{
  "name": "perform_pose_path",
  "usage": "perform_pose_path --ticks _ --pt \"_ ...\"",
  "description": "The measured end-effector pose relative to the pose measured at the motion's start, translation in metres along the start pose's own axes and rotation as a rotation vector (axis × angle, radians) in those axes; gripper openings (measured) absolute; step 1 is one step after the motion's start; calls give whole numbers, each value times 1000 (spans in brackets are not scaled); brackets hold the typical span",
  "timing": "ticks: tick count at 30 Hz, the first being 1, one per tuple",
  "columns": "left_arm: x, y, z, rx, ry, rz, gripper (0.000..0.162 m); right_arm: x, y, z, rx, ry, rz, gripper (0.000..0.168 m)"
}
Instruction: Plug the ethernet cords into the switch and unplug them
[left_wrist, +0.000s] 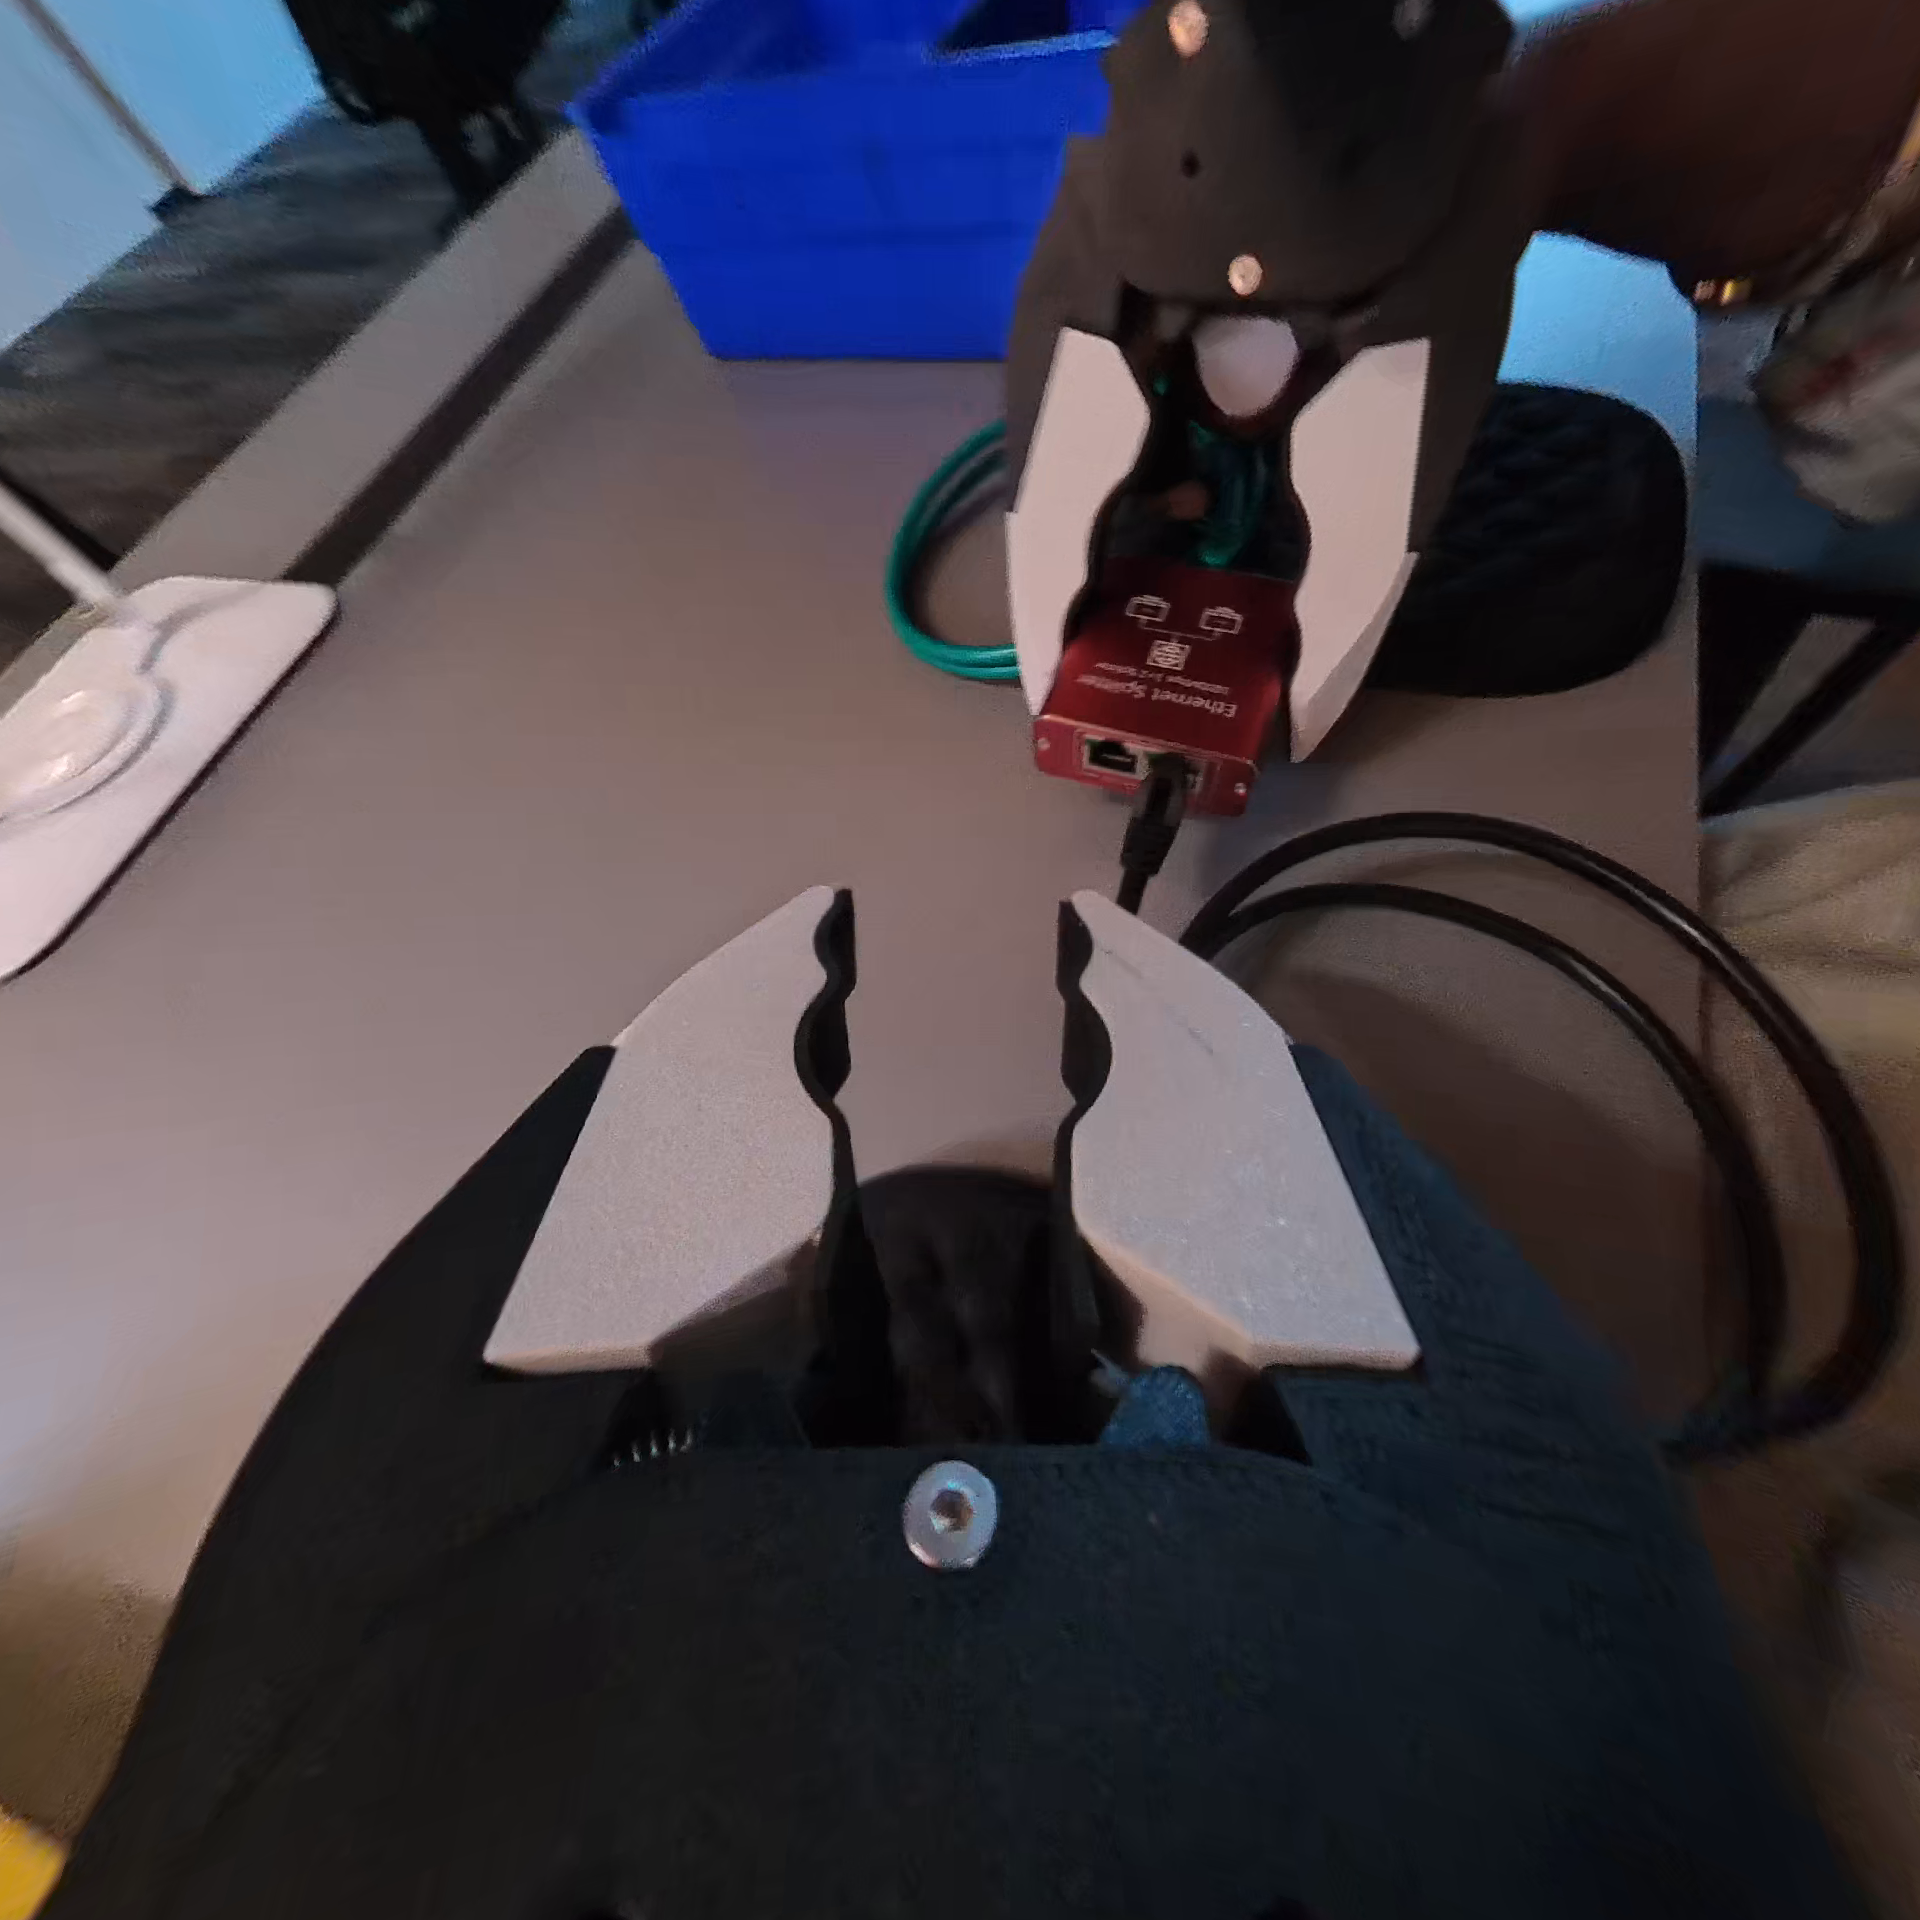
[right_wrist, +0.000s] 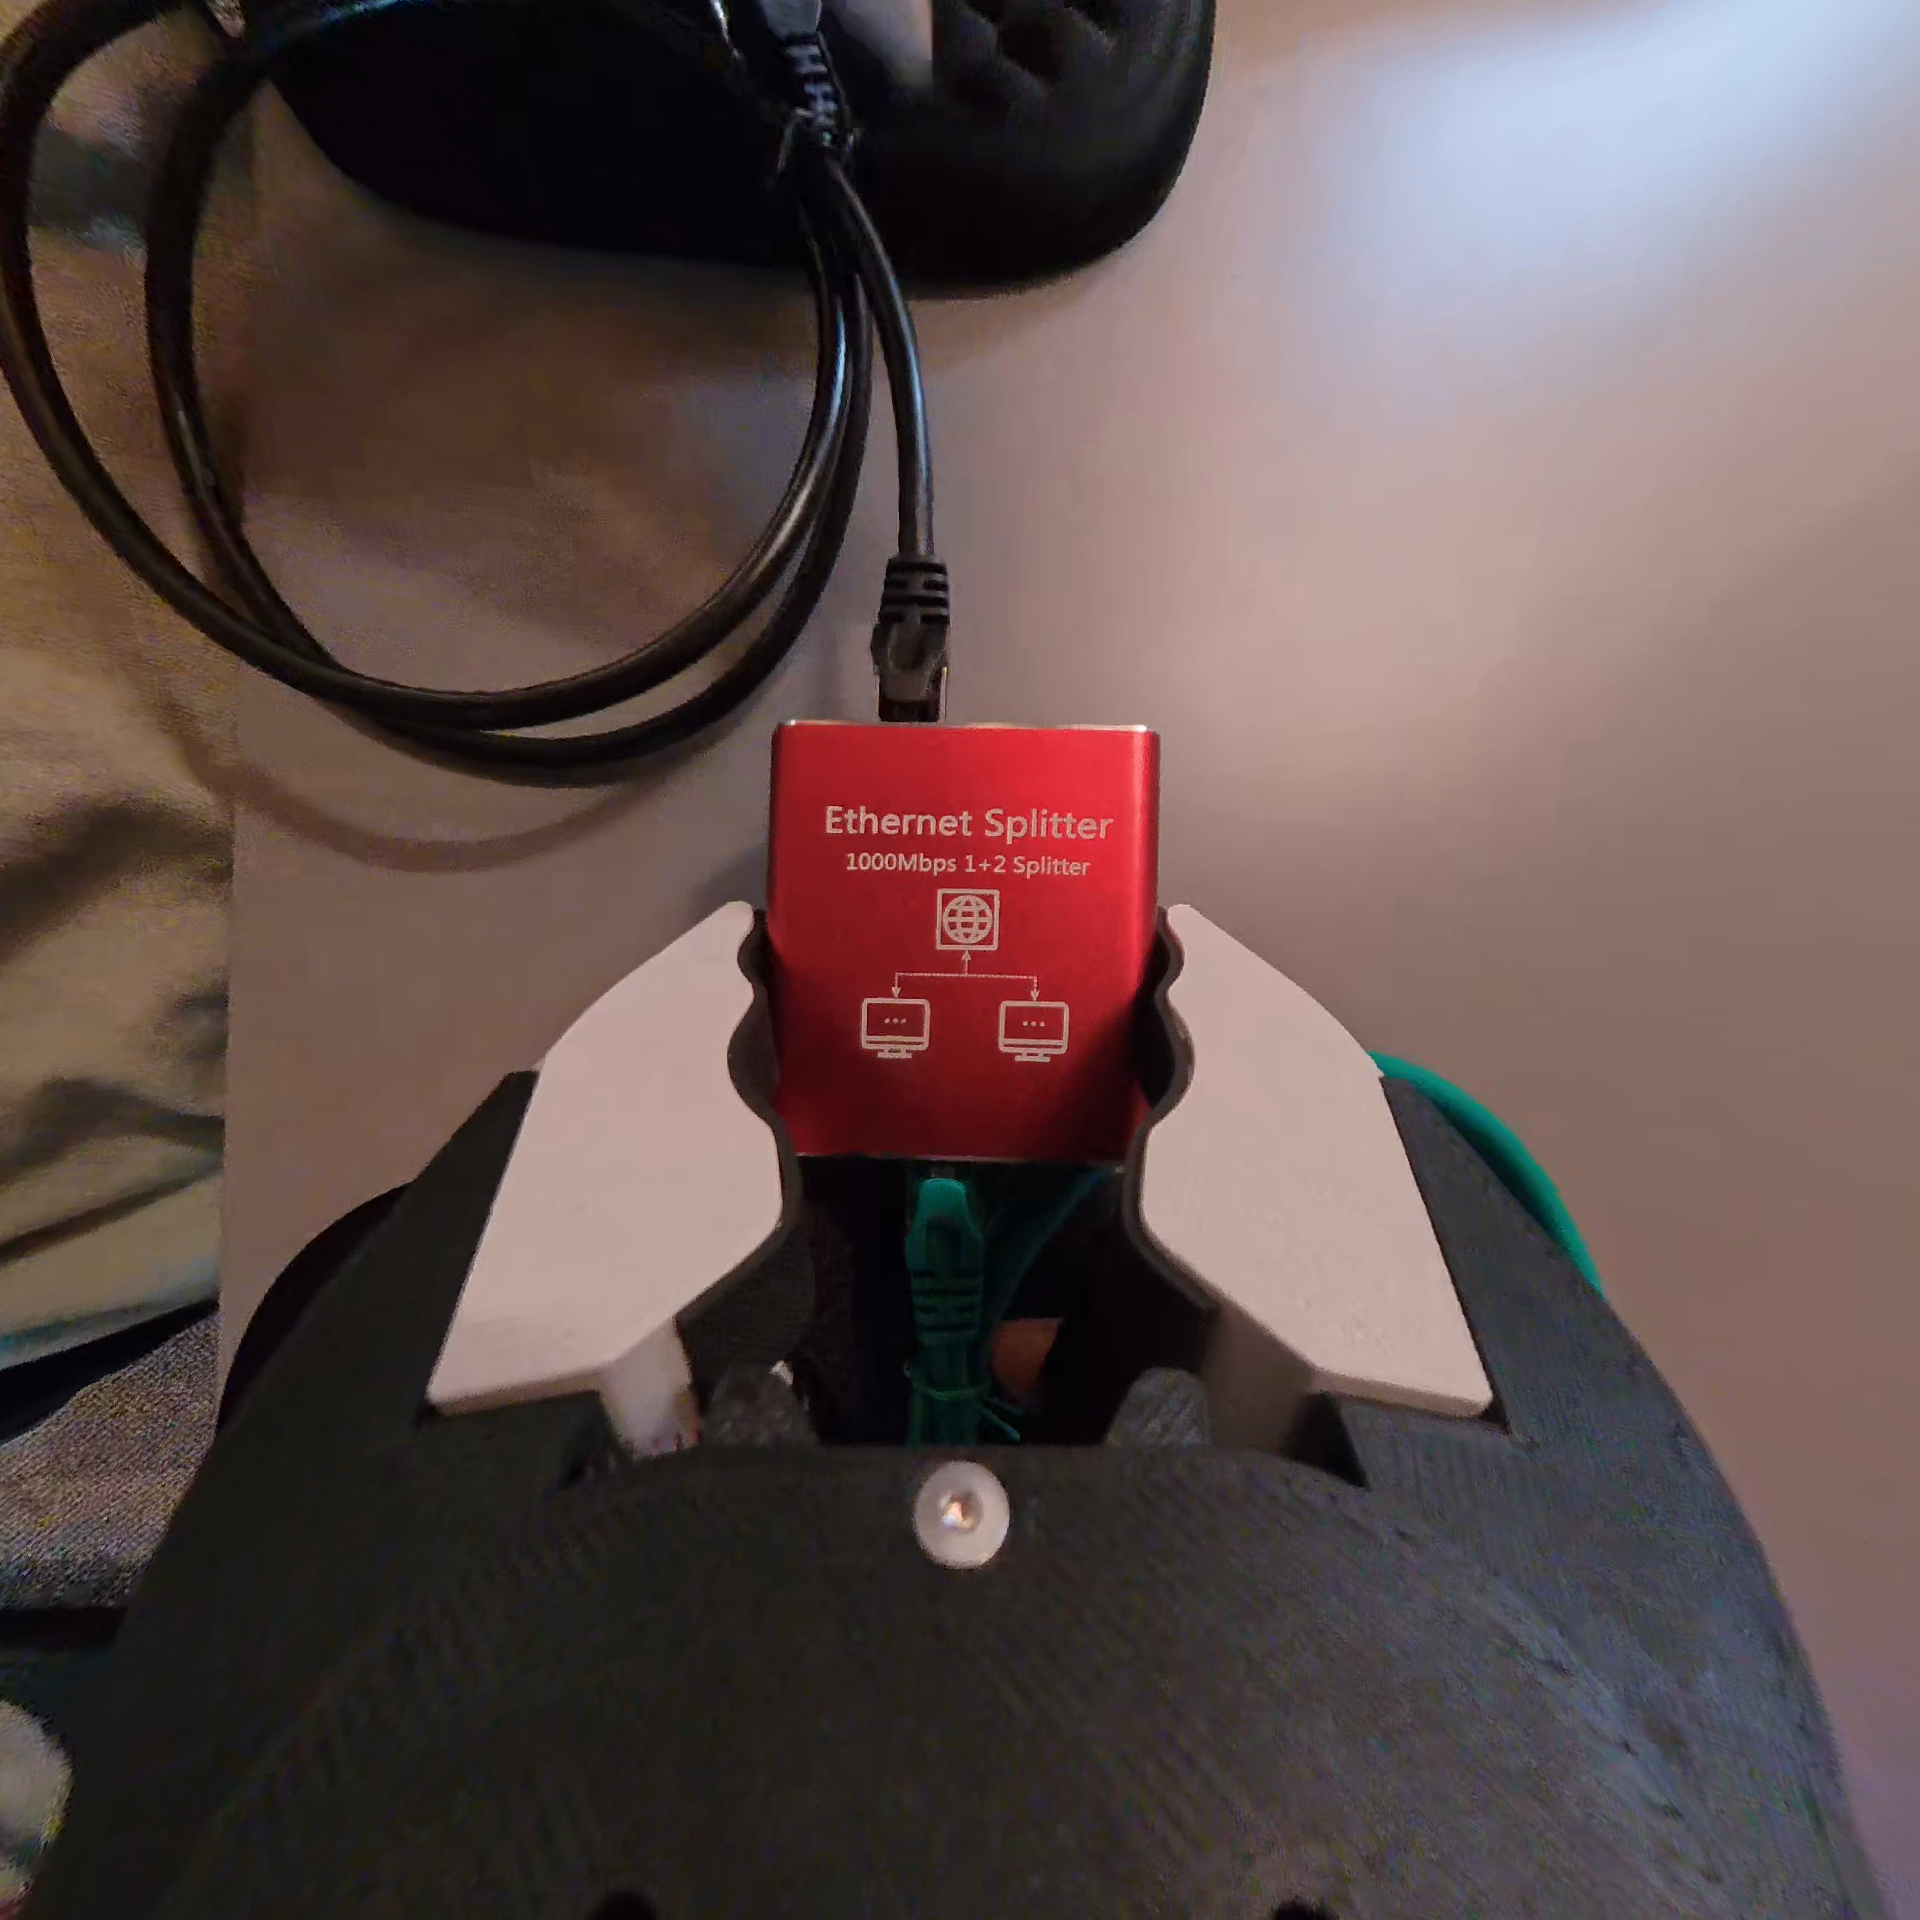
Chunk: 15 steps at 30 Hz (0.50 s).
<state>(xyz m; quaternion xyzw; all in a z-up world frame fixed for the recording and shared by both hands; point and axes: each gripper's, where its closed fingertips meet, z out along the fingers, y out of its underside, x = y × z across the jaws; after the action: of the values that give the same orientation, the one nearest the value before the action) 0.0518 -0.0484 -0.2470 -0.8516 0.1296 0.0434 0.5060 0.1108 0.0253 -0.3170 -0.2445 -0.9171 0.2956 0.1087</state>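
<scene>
A small red switch box with white markings sits on the grey table. My right gripper is shut on its sides; it also shows in the left wrist view, holding the switch from the far side. A black ethernet cord's plug sits in one port on the switch's near face in the left wrist view; it shows in the right wrist view too. A green cord's plug sits in the opposite end, between my right fingers. My left gripper is open and empty, a short way before the black plug.
The black cord's coil lies right of my left gripper. The green cord's coil lies behind the switch. A blue bin stands at the back. A black pad lies at the right, a white flat stand at the left. One gripper's finger ends stand about 12 centimeters off the other's.
</scene>
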Motion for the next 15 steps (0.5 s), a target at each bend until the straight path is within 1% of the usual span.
perform_pose_path --ticks 3,6,9,11,13,14,15 --pt "-18 4 -48 51 -68 -99 34 1 0 1 8 8 9 70" --pt "-49 13 -104 59 -190 -175 31 1 0 1 21 19 22 70" --pt "-83 47 -155 -80 -336 -260 31 2 -1 0 33 31 41 70" --pt "-101 75 -178 -188 -393 -319 31 3 -5 -4 73 40 59 72" --pt "-112 105 -188 -304 -392 -414 32 6 -13 -13 149 54 86 77" --pt "-118 120 -191 -367 -396 -422 32 8 -17 -19 188 60 100 79" --pt "-125 135 -192 -430 -399 -389 30 10 -20 -25 225 66 111 80"
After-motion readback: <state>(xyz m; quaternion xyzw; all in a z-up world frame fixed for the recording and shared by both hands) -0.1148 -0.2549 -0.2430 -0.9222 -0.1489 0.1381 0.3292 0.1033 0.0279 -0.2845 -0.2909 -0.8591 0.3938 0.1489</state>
